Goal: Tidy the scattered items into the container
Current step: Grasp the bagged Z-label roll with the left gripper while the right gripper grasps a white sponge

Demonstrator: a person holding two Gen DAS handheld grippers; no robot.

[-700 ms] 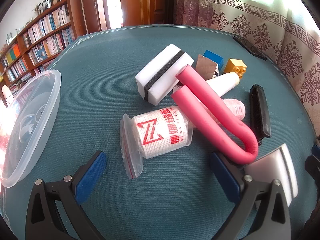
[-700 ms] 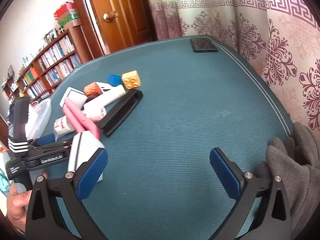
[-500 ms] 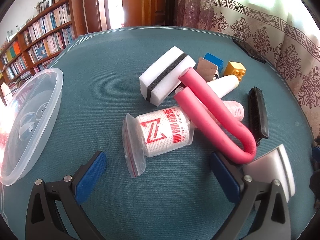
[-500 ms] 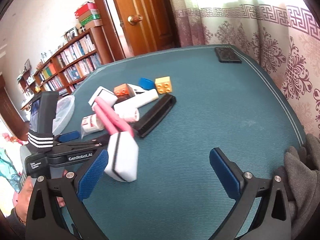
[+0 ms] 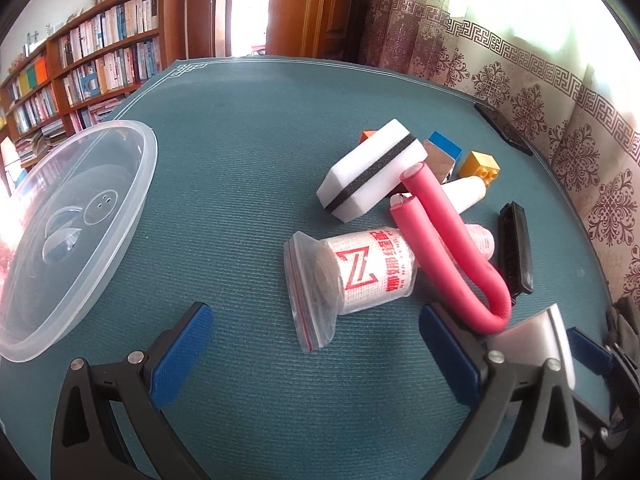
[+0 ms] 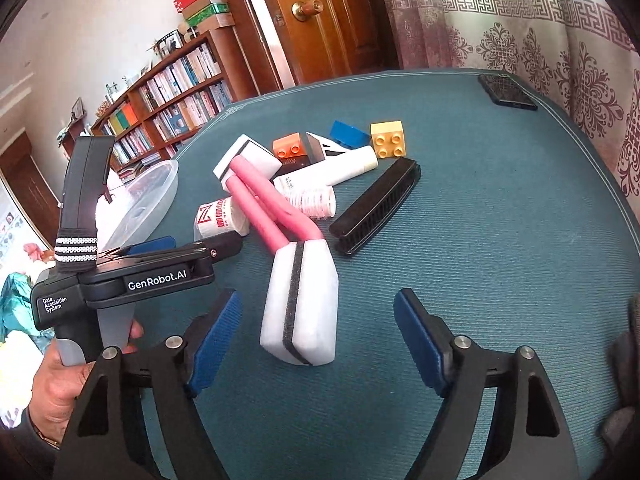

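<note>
Our right tongs (image 6: 316, 344) stand wide, straddling the nearer white sponge block with a black stripe (image 6: 299, 303); our left tongs (image 5: 316, 354) gape empty before the bagged white roll with red print (image 5: 362, 270). The clear plastic bowl (image 5: 132, 216) waits well apart at the left. The bent pink foam tube (image 6: 276, 210) touches the sponge, so lifting may drag it. The desk (image 6: 500, 220) wears ribbed teal cloth; bookshelves (image 6: 168, 96) and patterned curtains (image 6: 560, 40) stand behind.
</note>
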